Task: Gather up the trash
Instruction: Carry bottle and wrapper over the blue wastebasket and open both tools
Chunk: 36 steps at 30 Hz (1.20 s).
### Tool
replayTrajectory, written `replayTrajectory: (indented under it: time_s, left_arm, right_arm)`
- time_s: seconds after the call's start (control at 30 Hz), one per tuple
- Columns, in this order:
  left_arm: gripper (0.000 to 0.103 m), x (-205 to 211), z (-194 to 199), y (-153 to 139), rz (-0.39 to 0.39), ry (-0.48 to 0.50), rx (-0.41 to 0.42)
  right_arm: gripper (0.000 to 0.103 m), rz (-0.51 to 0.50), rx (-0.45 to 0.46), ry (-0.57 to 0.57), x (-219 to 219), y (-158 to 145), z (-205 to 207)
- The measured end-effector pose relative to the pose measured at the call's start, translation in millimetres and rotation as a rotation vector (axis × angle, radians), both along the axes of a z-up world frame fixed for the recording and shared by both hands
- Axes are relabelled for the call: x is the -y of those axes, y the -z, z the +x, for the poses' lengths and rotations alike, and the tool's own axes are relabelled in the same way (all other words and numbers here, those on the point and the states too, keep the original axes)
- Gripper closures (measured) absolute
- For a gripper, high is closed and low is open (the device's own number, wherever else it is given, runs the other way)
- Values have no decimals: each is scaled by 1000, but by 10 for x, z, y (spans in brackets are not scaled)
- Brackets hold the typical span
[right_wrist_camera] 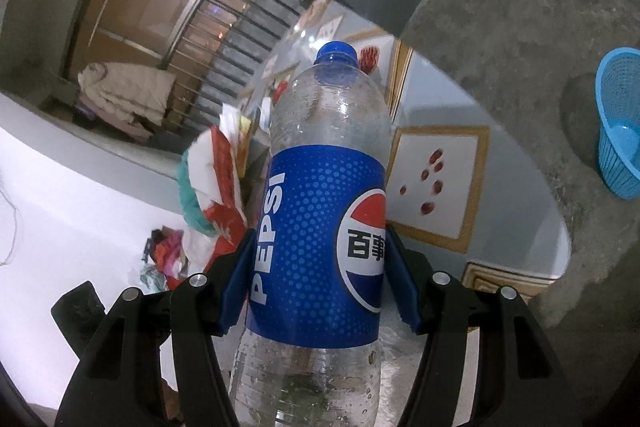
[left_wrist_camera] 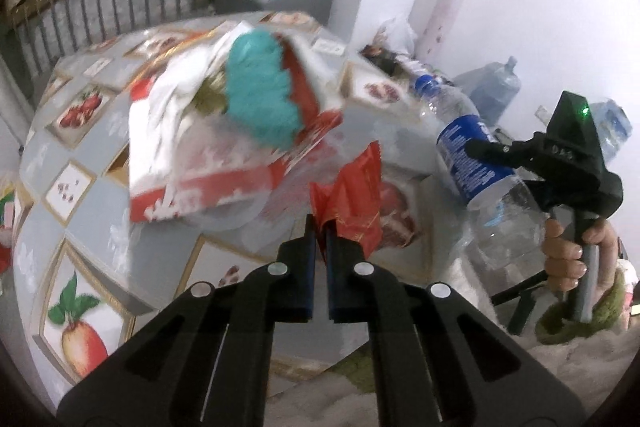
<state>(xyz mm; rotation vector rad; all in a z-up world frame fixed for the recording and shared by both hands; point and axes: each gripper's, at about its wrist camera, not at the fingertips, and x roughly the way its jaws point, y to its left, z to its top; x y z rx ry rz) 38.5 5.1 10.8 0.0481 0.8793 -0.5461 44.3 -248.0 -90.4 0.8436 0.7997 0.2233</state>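
Red plastic wrapper [left_wrist_camera: 350, 195] pinched between nearly closed blue pads [left_wrist_camera: 308, 267] of left hand-held gripper [left_wrist_camera: 320, 235], held above the table [left_wrist_camera: 80, 163]. Wrapper upright, crumpled, rising past the fingertips.

Left of the wrapper on the table: red-and-white carton [left_wrist_camera: 208, 163], tilted, topped by white cloth or paper [left_wrist_camera: 180, 87] and a teal fuzzy item [left_wrist_camera: 260, 87]; edges blurred, exact contact not discernible. Table surface covered in grey oilcloth printed with framed fruit pictures.

Further right in the left wrist view: clear Pepsi bottle [left_wrist_camera: 480, 163] with blue label and blue cap, clamped across the label by right hand-held gripper [left_wrist_camera: 486, 157], lifted at the table's right edge and leaning, cap toward the table. Bare hand [left_wrist_camera: 568, 251] wrapped round the gripper handle.

Right wrist view: same bottle [right_wrist_camera: 320, 227] filling the centre, fingers spread wide to the label's width, pads [right_wrist_camera: 236, 287] pressed on both sides. Bottle looks almost empty, droplets inside. Far right, on the concrete floor [right_wrist_camera: 500, 47]: blue plastic basket [right_wrist_camera: 618, 123], well apart from the table.
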Motion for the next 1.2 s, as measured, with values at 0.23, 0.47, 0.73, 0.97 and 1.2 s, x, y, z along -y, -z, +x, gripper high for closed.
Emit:
replayTrajectory:
  time_s: [0.23, 0.47, 0.73, 0.97, 1.2]
  left_arm:
    - [100, 394, 119, -246, -25, 81, 68]
    - [100, 1118, 404, -421, -7, 183, 119]
    - [100, 2251, 744, -263, 36, 315, 66]
    - [100, 3433, 1016, 211, 120, 453, -78]
    - [100, 4613, 1266, 908, 241, 562, -239]
  right_arm:
    - [43, 8, 72, 115, 414, -178, -254]
    - [43, 26, 110, 265, 922, -223, -567]
    - [43, 103, 72, 469, 1552, 66, -925]
    - [43, 288, -65, 679, 2152, 768, -1166]
    - [42, 439, -193, 778, 2587, 1419, -1019]
